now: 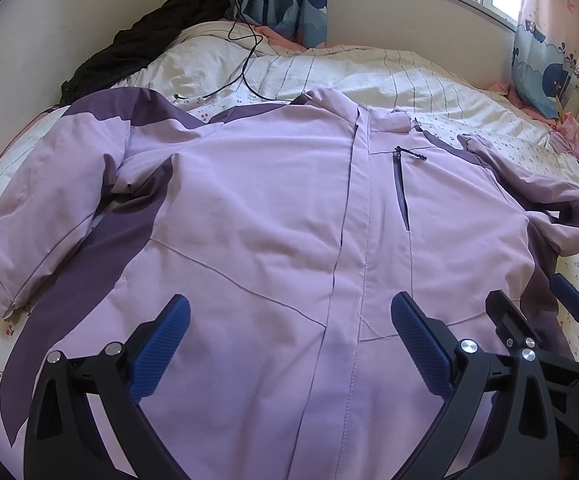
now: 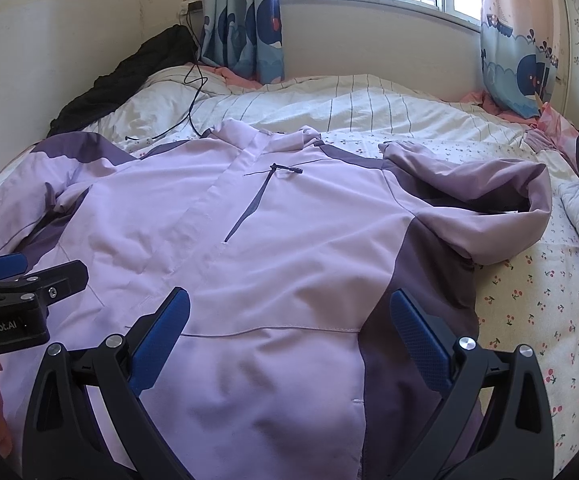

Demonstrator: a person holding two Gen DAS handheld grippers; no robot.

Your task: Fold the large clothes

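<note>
A large lilac jacket (image 1: 257,216) with dark purple panels lies front up on the bed, collar toward the window; it also shows in the right wrist view (image 2: 289,240). Its left sleeve (image 1: 49,208) is spread out to the left. Its right sleeve (image 2: 489,200) is bent and bunched at the right. My left gripper (image 1: 289,320) is open and empty above the jacket's lower front. My right gripper (image 2: 289,316) is open and empty above the lower right front. Each gripper shows at the edge of the other's view.
The bed (image 2: 529,300) has a cherry-print sheet and a striped duvet (image 2: 349,100) at the back. A black cable (image 1: 245,64) lies near the collar. A black garment (image 1: 149,40) sits at the back left wall. Curtains (image 2: 245,20) hang by the window.
</note>
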